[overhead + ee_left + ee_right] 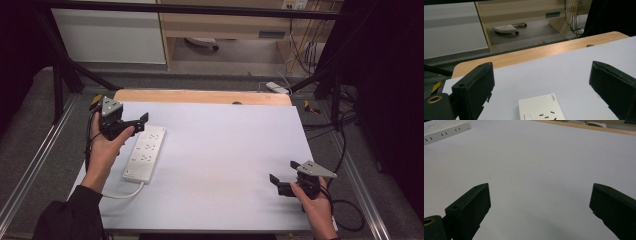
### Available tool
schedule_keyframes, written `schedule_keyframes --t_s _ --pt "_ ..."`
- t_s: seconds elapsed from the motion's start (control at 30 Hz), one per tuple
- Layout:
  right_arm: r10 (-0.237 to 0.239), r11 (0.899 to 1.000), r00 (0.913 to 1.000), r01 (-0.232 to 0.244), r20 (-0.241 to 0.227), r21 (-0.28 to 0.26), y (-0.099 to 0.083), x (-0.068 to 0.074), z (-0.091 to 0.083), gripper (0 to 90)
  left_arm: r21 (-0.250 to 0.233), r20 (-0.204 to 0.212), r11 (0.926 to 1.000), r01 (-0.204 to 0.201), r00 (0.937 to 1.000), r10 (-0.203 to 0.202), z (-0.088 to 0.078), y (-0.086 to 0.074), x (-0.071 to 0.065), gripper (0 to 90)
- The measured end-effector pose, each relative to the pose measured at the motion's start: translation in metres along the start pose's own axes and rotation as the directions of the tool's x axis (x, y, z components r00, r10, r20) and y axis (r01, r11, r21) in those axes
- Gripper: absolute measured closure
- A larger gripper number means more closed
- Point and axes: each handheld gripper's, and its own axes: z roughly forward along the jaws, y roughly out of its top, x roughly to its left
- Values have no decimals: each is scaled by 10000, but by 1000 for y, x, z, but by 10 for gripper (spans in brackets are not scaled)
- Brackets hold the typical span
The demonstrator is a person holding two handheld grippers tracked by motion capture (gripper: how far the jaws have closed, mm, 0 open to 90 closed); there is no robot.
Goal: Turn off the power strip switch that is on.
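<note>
A white power strip (145, 153) lay flat on the pale surface (220, 160), toward its left side, with a white cord trailing from its near end. The left tongs (136, 121) hovered at the strip's far end, jaws spread wide and gripping nothing; in the left gripper view the strip's end (541, 108) sat between and just below them. The right tongs (283, 176) rested well apart, near the surface's right front corner, jaws also wide apart and empty.
</note>
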Motion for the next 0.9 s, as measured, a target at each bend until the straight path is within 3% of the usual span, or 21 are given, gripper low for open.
schedule_keyframes --t_s 0.53,0.9 --pt "21 10000 10000 -21 -5 -14 0 -1 -1 39 769 -110 9955 558 9984 -551 13 -20 11 62" --pt "20 10000 10000 -20 24 20 0 -1 0 39 1081 85 9911 782 9968 -795 18 -28 14 67"
